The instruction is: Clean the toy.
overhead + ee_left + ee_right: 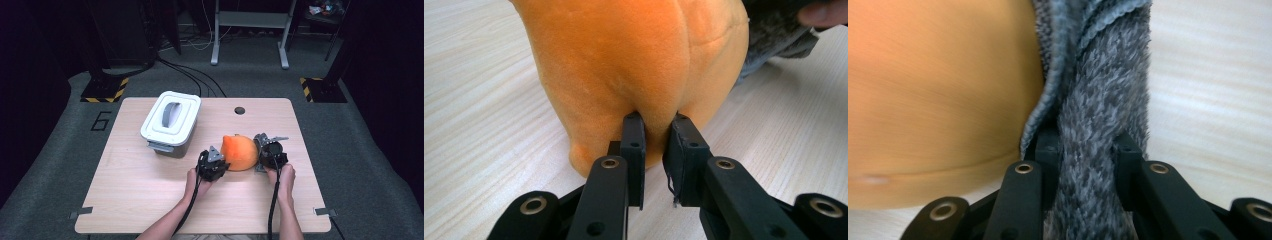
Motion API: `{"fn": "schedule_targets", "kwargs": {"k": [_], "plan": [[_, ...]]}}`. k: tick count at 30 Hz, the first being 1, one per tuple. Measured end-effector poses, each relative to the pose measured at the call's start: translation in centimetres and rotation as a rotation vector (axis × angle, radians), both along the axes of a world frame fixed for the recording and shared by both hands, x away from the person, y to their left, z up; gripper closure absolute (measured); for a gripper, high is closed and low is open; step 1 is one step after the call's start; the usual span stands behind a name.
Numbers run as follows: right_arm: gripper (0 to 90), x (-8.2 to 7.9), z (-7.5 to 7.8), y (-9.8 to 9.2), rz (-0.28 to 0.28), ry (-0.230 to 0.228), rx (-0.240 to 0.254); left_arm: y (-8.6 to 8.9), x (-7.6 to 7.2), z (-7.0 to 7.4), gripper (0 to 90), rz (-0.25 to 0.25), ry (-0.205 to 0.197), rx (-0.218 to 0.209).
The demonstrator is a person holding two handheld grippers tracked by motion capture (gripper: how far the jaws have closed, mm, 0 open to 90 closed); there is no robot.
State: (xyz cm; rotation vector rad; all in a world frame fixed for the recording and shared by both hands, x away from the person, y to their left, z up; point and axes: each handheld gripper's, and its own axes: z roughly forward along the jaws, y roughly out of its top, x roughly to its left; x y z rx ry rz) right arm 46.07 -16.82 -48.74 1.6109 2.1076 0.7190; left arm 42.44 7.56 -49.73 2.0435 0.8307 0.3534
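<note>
Two forearms enter from the bottom edge of the high view, each hand carrying a hand-held gripper. Left hand-held gripper (218, 159), lower centre of the frame, is clenched on a fold of the orange plush toy (240, 152); in the left gripper view its black jaws (656, 150) pinch the plush fabric at the toy's lower edge, just above the wood grain. Right hand-held gripper (264, 147), right of the toy in the high view, is grasping a grey fuzzy cloth (1098, 130); in the right gripper view the cloth runs up between the jaws and lies against the toy's side. Grey cloth also appears at the upper right of the left gripper view, behind the toy. Orange plush toy sits on the light wooden tabletop (150, 195) at the centre of the high view, between both hand-held grippers. White lidded container (170, 122) with a grey handle stands at upper left of the toy, well apart from it.
</note>
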Motion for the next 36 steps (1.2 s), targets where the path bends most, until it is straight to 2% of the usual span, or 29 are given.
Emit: {"fn": "schedule_targets", "kwargs": {"k": [2,3,7,12,17,21,26,34,36], "plan": [[72.2,0.3,-0.9,-0.1,0.006,0.025,0.004,0.1,0.0,0.0,78.2,-0.001,-0.001,0.001],[72.1,0.3,-1.1,-0.1,0.003,0.023,0.013,0.1,0.0,0.0,78.2,0.001,0.002,-0.004],[72.2,0.2,-0.7,-0.1,0.000,0.021,0.012,0.2,0.1,0.0,78.2,0.001,0.003,0.004],[72.6,-1.0,0.9,-1.0,-0.025,-0.043,0.029,0.2,0.1,0.0,78.2,0.005,0.005,-0.004],[72.6,-2.7,3.1,-1.1,-0.015,-0.114,0.039,0.2,0.2,0.0,78.2,0.008,0.003,-0.007],[72.5,-3.7,4.7,-0.6,0.030,-0.171,0.054,0.2,0.2,0.0,78.1,0.010,0.003,-0.004],[72.5,-4.5,6.2,0.7,0.081,-0.216,0.079,0.1,0.4,0.0,77.9,0.010,0.006,-0.003],[72.3,-4.8,6.9,3.7,0.172,-0.231,0.051,0.1,0.4,0.1,77.9,0.012,0.006,-0.002],[72.2,-4.9,6.9,4.5,0.193,-0.233,0.036,0.1,0.4,0.1,77.8,0.020,0.009,-0.015]]}}
